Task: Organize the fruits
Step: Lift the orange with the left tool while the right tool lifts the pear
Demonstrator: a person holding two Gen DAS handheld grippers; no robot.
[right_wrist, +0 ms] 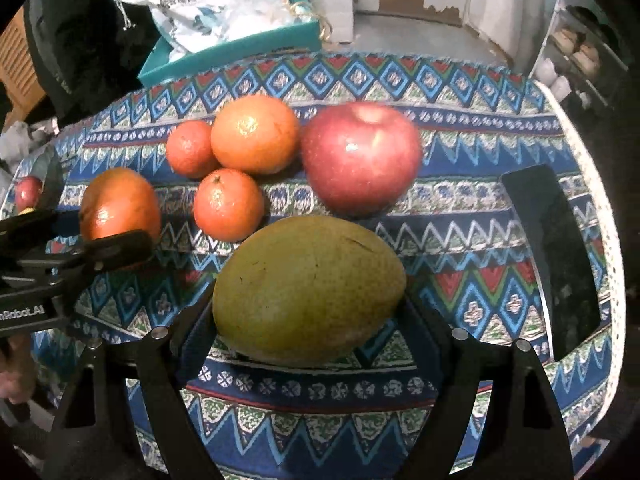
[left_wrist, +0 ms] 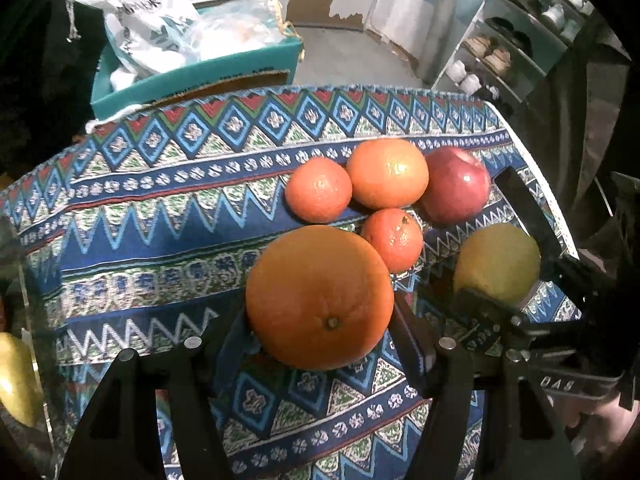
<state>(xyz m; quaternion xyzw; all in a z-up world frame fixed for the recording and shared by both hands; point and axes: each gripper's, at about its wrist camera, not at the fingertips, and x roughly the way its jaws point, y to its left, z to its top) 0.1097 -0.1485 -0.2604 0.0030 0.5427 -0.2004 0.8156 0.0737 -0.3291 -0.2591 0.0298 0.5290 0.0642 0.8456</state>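
While both grippers pointed steeply down at a counter covered by a blue patterned cloth [left_wrist: 160, 216], each one had a fruit between its fingers. The left gripper [left_wrist: 320, 320] was closed on a large orange [left_wrist: 320, 296], its black fingers pressed against the fruit's two sides, stem dimple facing the camera. The right gripper [right_wrist: 310, 312] was closed on a yellow-green mango [right_wrist: 308, 288], one finger at each end of the fruit, which lay lengthwise across the opening.

Behind the large orange sat a tight cluster — a small mandarin [left_wrist: 319, 189] on the left, a bigger orange [left_wrist: 387, 173] touching it, and another small mandarin [left_wrist: 393, 240] just in front of them, touching the held orange. A red apple [left_wrist: 456, 184] stood just beside the bigger orange on the right, stem hollow upward. The mango showed at the right of the left wrist view, near the apple.

From the right wrist view, a dark phone [right_wrist: 556, 256] lay flat on the cloth near the counter's right edge — well apart from the fruit. Beyond the far edge stood a teal box [left_wrist: 192, 76] stuffed with white bags [left_wrist: 140, 20]. A shoe rack [left_wrist: 508, 48] stood against the wall at far right.
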